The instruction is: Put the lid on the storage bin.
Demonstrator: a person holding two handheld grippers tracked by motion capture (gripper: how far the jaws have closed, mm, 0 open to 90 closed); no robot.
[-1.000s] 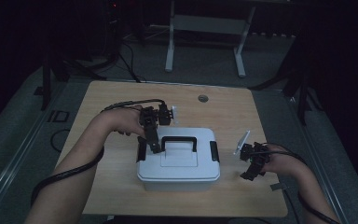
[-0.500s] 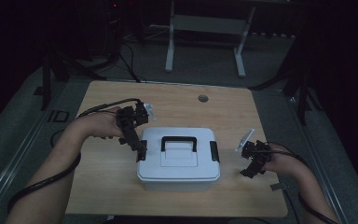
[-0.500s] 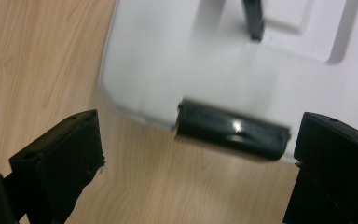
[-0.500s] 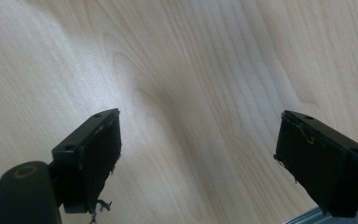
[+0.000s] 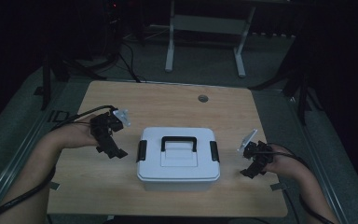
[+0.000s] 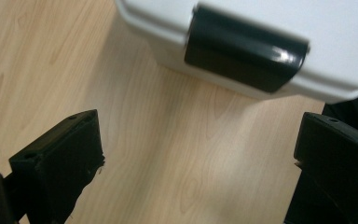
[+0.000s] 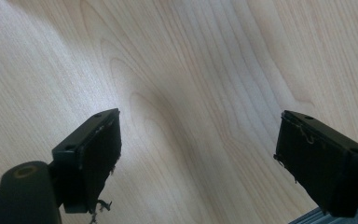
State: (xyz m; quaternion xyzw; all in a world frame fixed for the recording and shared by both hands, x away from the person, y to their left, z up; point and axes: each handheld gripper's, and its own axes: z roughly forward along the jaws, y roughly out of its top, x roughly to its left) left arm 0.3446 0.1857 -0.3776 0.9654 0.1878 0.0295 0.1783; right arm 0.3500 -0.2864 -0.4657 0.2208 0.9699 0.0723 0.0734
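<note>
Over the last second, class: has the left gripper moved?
Yes. The left gripper went from above the box leftward, off its left clasp.

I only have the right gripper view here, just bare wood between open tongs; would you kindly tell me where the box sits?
Observer: The white box sits mid-table, to the left of your right tongs, apart from them.
Operator: Thank you. Is its lid latched?
Observer: Both black side latches look folded down; the left latch lies flat against the lid.
Operator: And the other tongs?
Observer: The left tongs are open beside that latch, not touching it.
</note>
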